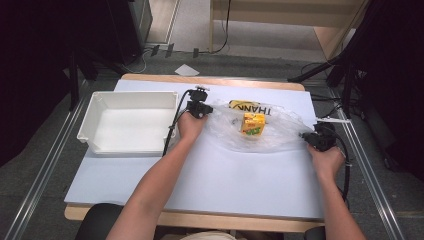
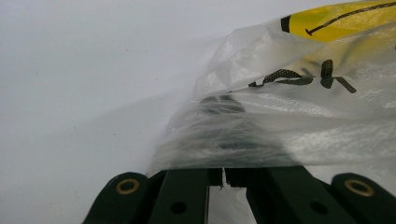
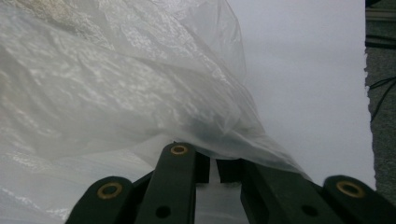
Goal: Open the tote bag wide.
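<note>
A clear plastic bag with yellow and black print lies crumpled on the pale blue table. Inside it stands a small yellow carton. My left gripper is at the bag's left edge, and in the left gripper view its jaws are pinched together on the bag's film. At the bag's right edge, my right gripper is also shut on the film. In the right gripper view the film drapes over the closed jaws.
An empty white bin sits on the table's left half, just left of my left hand. Black cables trail from both grippers. Metal rails run along both sides of the table, with dark stands and floor cables beyond.
</note>
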Available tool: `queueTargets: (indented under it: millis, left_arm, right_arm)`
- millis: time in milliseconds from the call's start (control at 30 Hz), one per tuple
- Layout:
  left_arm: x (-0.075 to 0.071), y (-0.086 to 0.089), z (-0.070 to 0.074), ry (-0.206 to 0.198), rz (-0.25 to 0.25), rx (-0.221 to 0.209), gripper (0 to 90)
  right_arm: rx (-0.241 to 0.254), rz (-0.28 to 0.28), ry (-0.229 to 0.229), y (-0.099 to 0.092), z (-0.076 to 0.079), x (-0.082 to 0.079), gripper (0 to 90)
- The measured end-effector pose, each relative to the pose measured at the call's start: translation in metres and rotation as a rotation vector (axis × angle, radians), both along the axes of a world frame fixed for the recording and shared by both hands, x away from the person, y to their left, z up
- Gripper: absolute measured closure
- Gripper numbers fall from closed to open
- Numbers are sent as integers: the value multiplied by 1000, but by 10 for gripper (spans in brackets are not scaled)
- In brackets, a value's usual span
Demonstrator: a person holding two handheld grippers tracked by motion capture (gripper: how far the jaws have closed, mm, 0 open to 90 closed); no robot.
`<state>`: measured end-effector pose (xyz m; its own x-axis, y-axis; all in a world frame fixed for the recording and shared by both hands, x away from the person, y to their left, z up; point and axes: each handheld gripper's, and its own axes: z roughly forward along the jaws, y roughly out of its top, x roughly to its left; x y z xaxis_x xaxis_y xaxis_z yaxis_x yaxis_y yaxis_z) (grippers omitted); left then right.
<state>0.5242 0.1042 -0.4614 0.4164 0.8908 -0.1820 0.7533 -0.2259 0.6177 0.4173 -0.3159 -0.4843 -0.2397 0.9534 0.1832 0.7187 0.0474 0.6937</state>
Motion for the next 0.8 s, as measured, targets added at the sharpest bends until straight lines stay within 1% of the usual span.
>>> queueTargets:
  millis: [100,133,200,300,567,667,800]
  left_arm:
    - [0,0,0,-5,8,10,900]
    - [1,0,0,-8,25,14,900]
    - [2,1,0,-11,37,16,900]
    - [2,1,0,-22,34,29,900]
    - [2,2,-1,-24,35,33,900]
    - [1,1,-1,-41,39,47,900]
    - [1,1,-2,-48,47,52,900]
  right_arm:
    - [-15,-3,-1,2,0,-1,870]
    - [-31,-4,-12,0,0,-1,882]
    - [-34,-8,-13,-2,0,-2,891]
    - [-27,-16,-8,-6,-1,-4,900]
    - [-28,-11,-16,-11,-2,-9,900]
    - [-42,-10,-24,-12,-2,-11,900]
    - [-61,-8,-37,-12,-3,-14,900]
